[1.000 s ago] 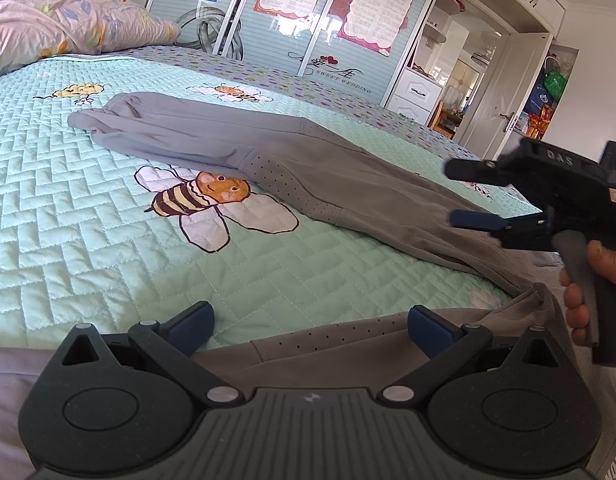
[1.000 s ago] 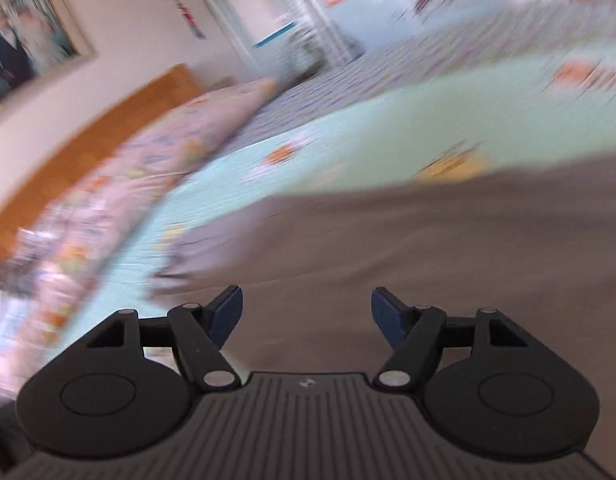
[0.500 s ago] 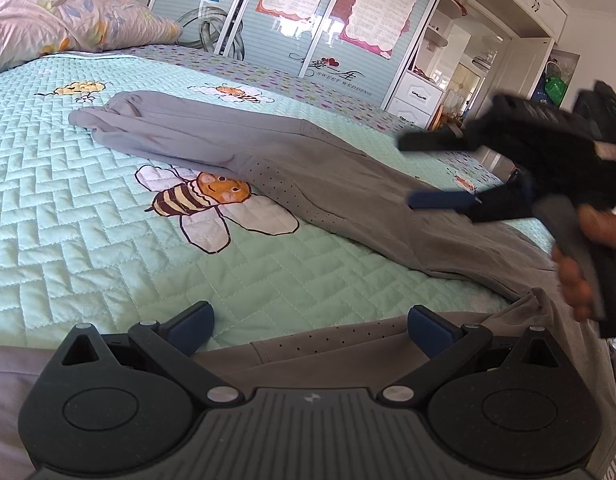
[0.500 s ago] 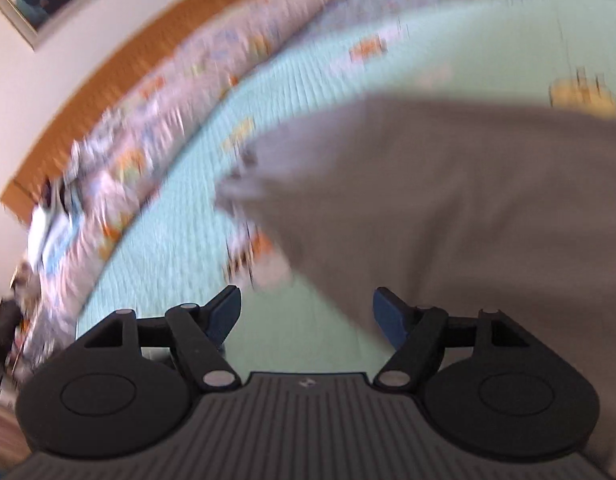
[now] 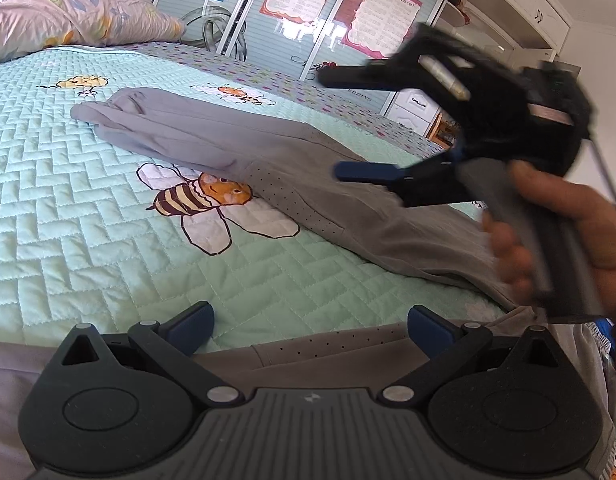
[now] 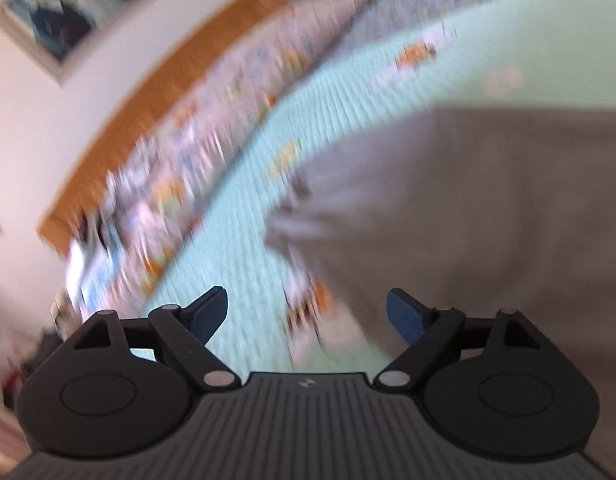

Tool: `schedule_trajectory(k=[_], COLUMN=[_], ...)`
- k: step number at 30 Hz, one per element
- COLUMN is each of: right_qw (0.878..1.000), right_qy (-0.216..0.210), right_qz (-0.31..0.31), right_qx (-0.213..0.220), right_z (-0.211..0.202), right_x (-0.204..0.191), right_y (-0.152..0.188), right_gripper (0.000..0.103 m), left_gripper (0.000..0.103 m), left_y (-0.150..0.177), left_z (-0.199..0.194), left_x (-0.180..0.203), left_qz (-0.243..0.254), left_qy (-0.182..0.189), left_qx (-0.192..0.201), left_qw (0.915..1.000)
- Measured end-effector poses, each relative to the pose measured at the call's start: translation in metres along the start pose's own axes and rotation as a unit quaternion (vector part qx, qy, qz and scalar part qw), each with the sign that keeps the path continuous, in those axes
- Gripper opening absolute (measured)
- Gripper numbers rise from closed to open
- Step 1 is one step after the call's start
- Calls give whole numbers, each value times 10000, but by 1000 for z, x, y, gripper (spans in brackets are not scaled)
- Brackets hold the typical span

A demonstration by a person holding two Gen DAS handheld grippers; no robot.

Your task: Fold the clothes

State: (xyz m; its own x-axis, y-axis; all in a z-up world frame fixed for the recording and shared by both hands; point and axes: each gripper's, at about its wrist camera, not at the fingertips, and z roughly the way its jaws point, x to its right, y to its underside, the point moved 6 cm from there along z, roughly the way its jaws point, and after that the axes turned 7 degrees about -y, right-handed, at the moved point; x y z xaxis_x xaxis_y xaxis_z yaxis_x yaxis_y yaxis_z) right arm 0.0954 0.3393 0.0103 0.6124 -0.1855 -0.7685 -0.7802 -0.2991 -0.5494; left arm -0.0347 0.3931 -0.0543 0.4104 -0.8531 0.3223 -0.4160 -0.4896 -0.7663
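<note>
Grey trousers [image 5: 268,148] lie stretched across the mint quilted bedspread [image 5: 88,220], legs toward the pillow; their near end [image 5: 347,354] drapes over the bed edge just under my left gripper [image 5: 309,322], which stands open with no cloth pinched. My right gripper [image 5: 341,124], held by a hand [image 5: 555,236], hovers above the trousers' middle with its jaws opening and nothing between them. The blurred right wrist view shows the right gripper [image 6: 308,308] open over the bedspread, with the grey trousers [image 6: 467,200] to its right.
A floral pillow [image 5: 68,16] lies at the bed's head by a wooden headboard [image 6: 156,108]. Wardrobe doors with posters [image 5: 308,4] stand beyond the far side. A framed picture [image 6: 64,12] hangs on the wall. Bee patches [image 5: 204,200] decorate the quilt.
The right gripper has travelled leftward and a little higher over the trousers, its jaws spreading wider, and its view has swung toward the headboard. The left gripper has kept still.
</note>
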Motion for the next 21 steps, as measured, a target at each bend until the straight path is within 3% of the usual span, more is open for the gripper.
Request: schedule_trajectory(k=[2, 3, 6, 9, 11, 13, 14, 15, 16, 18, 19, 21], right_qw=[9991, 9946, 9911, 9957, 9980, 9983, 9975, 9922, 9905, 9889, 9897, 9930], right_qy=[-4, -21, -202, -509, -498, -488, -405, -211, -235, -522, -748, -1050], right_qz=[348, 615, 474, 337, 247, 178, 195, 302, 98, 270, 384, 441], right_qx=[-253, -840, -1226, -690, -291, -264, -541, -1188, -1349, -1365, -1160, -326], right_z=[28, 46, 44, 31, 39, 61, 75, 93, 96, 85, 74, 44], right_x=[16, 25, 11, -7, -10, -6, 0, 11, 10, 2, -2, -7], right_y=[8, 23, 32, 16, 1, -1, 4, 18, 23, 22, 20, 13], right_gripper=[89, 89, 89, 89, 89, 92, 92, 92, 92, 92, 92, 92], left_gripper=[102, 102, 102, 102, 102, 102, 102, 102, 102, 102, 102, 102], left_y=[0, 0, -1, -1, -1, -1, -1, 0, -1, -1, -1, -1], left_z=[0, 0, 0, 0, 0, 0, 0, 0, -1, -1, -1, -2], left_x=[-1, -1, -2, -2, -2, -2, -3, -3, -3, -4, -4, -4], left_qz=[-15, -36, -68, -70, -93, -100, -107, -115, -132, -174, -191, -194], left_qy=[12, 20, 39, 37, 53, 58, 60, 62, 82, 104, 111, 112], left_qx=[2, -9, 13, 18, 22, 23, 16, 9, 28, 36, 41, 44], left_qw=[10000, 10000, 10000, 10000, 9999, 9999, 9999, 9999, 9999, 9998, 9997, 9997])
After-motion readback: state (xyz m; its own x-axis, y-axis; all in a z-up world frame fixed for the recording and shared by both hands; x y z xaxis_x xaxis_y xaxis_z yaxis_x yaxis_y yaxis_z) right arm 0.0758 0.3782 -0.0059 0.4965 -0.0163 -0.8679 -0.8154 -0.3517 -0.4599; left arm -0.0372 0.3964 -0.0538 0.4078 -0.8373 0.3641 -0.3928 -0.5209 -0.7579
